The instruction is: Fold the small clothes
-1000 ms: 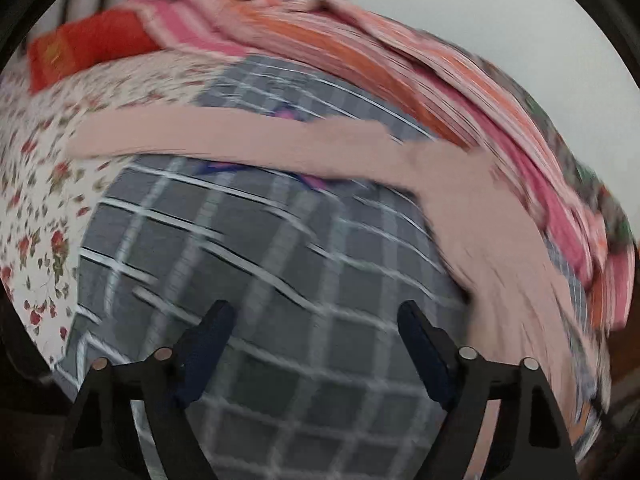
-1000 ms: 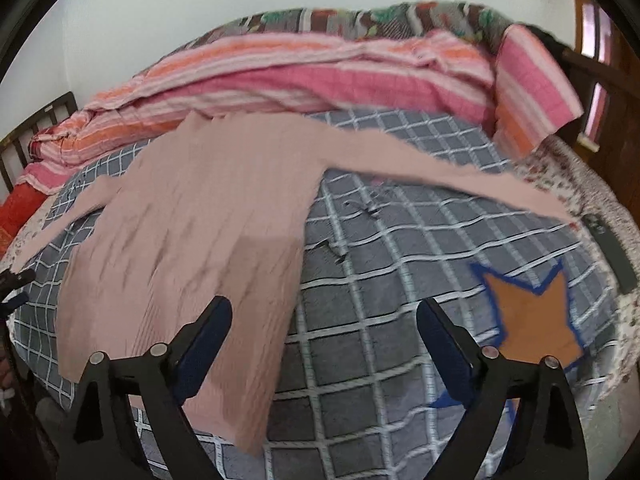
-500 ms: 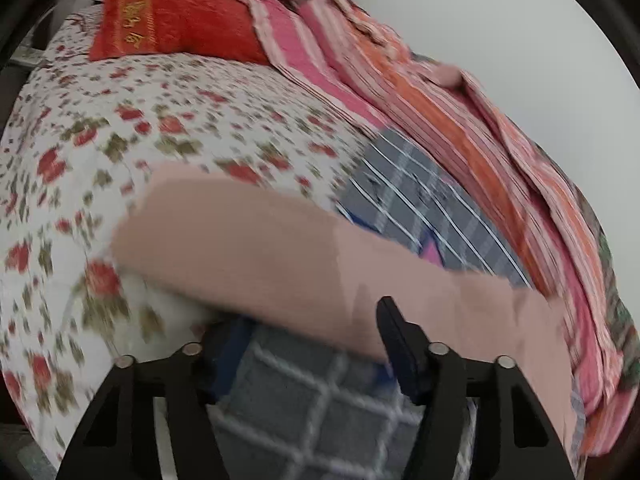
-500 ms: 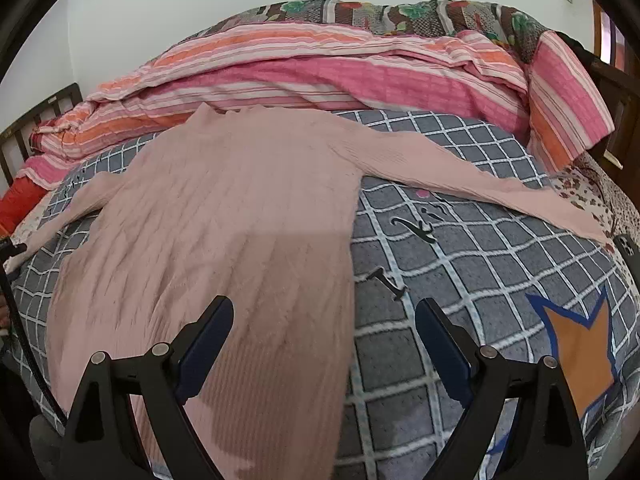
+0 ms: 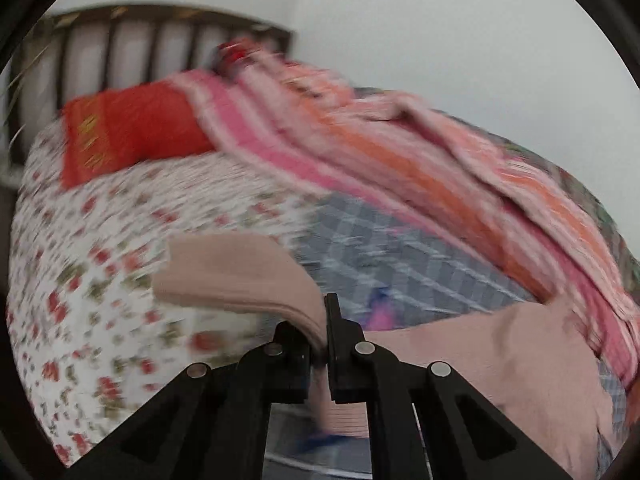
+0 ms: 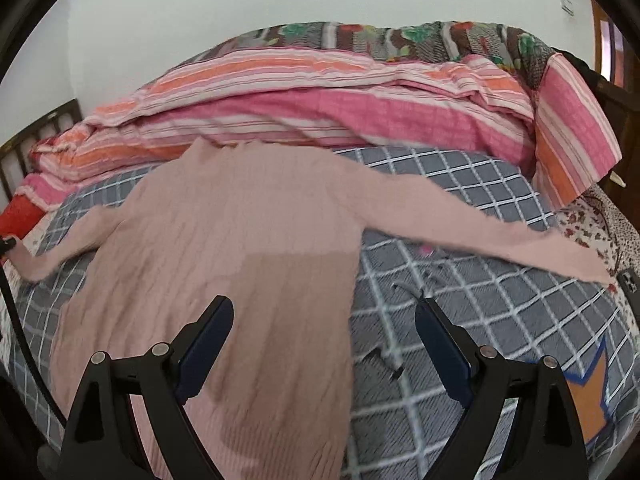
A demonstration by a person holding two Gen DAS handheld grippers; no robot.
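Note:
A pink knit sweater (image 6: 240, 248) lies flat on the grey checked blanket (image 6: 480, 300), both sleeves spread out to the sides. My left gripper (image 5: 322, 332) is shut on the cuff end of the left sleeve (image 5: 240, 276), which is lifted off the bed and sticks out past the fingers. The same gripper shows at the far left edge of the right wrist view (image 6: 8, 244). My right gripper (image 6: 324, 332) is open and empty above the sweater's lower right body, near its side edge. The right sleeve (image 6: 500, 240) stretches toward the bed's right side.
A striped pink and orange quilt (image 6: 340, 112) is piled along the back by the wall. A red pillow (image 5: 132, 136) lies at the slatted headboard (image 5: 120, 48) on a floral sheet (image 5: 80, 280). An orange star patch (image 6: 592, 404) marks the blanket; a dark remote (image 6: 630, 280) lies at right.
My left gripper has shut on the left sleeve cuff and lifted it. My right gripper has stayed open and drifted slightly over the sweater's body.

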